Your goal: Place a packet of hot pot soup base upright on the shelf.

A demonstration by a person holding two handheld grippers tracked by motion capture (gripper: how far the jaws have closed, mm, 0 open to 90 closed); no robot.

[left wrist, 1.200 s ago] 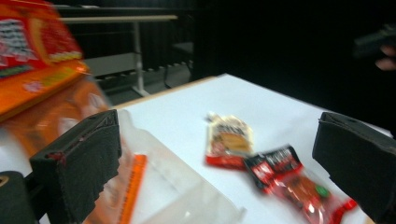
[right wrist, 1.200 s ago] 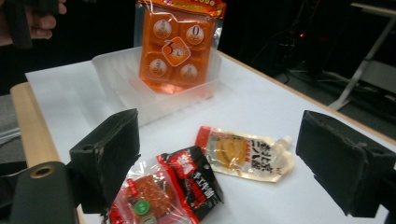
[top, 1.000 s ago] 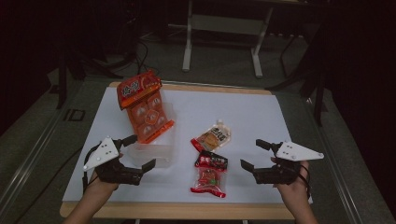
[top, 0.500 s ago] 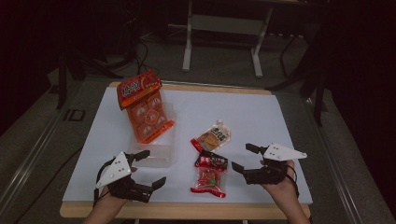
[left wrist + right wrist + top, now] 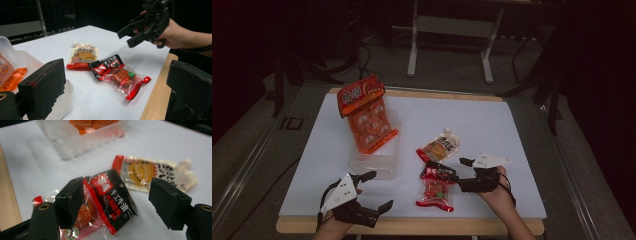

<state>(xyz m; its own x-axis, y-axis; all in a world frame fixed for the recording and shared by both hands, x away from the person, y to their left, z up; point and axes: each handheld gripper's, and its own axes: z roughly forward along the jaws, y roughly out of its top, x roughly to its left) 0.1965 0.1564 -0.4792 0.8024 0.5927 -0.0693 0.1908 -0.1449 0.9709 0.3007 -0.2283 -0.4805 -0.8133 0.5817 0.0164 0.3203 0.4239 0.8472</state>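
Two snack packs lie mid-counter: a clear red-and-black pack (image 5: 436, 186) showing orange pieces, and just beyond it a spouted pouch (image 5: 439, 147). Right tongs (image 5: 457, 173) gape beside the pack's black top. Left tongs (image 5: 377, 191) gape near a clear tub (image 5: 374, 162).

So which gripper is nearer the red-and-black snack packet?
Right. The right gripper is open right at the red-and-black snack packet; the left gripper sits apart near the table's front edge.

Dim room, grey floor (image 5: 257, 150)
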